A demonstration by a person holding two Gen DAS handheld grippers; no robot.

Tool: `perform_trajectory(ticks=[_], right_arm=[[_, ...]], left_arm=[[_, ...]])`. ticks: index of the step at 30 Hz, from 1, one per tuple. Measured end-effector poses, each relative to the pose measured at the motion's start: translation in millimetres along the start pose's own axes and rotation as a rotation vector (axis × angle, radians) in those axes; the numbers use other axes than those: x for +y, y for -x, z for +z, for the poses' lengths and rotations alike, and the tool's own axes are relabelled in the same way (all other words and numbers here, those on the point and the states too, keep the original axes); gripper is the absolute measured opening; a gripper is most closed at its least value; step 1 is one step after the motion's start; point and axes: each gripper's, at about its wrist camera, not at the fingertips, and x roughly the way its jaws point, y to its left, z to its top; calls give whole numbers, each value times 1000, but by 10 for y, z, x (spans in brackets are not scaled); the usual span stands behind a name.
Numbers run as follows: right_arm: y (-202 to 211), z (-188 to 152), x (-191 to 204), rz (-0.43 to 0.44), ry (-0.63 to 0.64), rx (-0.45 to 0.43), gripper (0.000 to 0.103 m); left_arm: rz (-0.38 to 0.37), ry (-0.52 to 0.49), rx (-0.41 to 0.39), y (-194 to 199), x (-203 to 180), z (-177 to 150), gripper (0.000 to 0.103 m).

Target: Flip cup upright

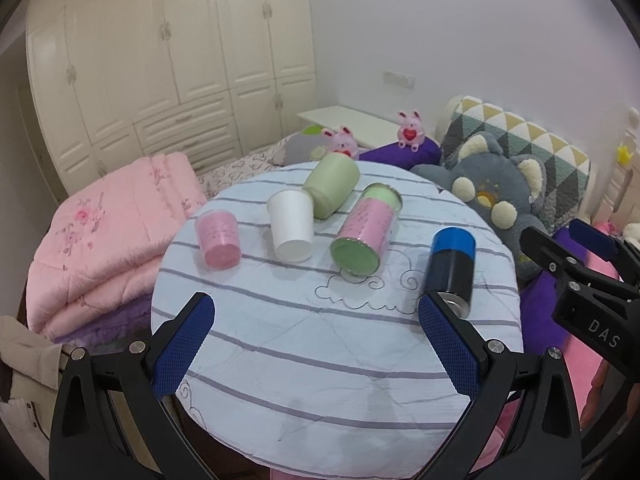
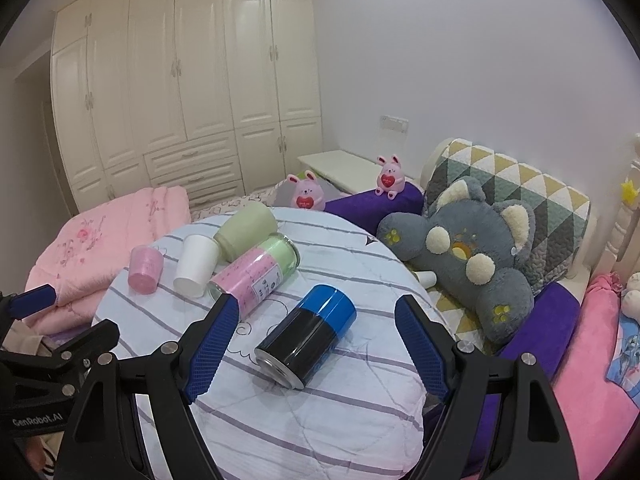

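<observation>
Clearly nothing is gripped yet: the right gripper (image 2: pixel 316 340) hangs with its fingers spread wide on either side of the blue-and-black cup (image 2: pixel 306 336), which lies on its side at the centre of the right wrist view, its metal-rimmed end toward the camera and its blue end pointing to the upper right. The left gripper (image 1: pixel 316 344) is equally wide and empty, low in its own frame over a bare stretch of the striped worktop (image 1: pixel 320 368).

Four more cups lie tipped in the upper middle of the left wrist view: a pink cup (image 1: pixel 219 240), a white cup (image 1: pixel 291 225), a green cup (image 1: pixel 331 186) and a pink-and-green cup (image 1: pixel 365 229). The white cup touches the green one, so those two may disturb each other when moved.

The blue-and-black cup looks like the one in hand, being nearest the right fingers and apart from the rest. To do it well, the fingers should close across the body around its middle, not near either rim, since a smooth round wall can roll away. Lifting slightly before rotating would keep the rim from dragging the quilted cloth. Which end is the mouth cannot be settled from these views, so that needs checking before setting it down.
</observation>
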Motion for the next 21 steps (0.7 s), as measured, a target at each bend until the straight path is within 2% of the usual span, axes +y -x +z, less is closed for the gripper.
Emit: perform_trajectory(ticks=[16, 21], right_arm=[[-362, 32, -105, -3, -18, 53, 82], [-548, 66, -177, -15, -29, 81, 82]], left_arm=[[-34, 28, 80, -456, 6, 180, 103], [-47, -12, 122, -727, -94, 266, 103]])
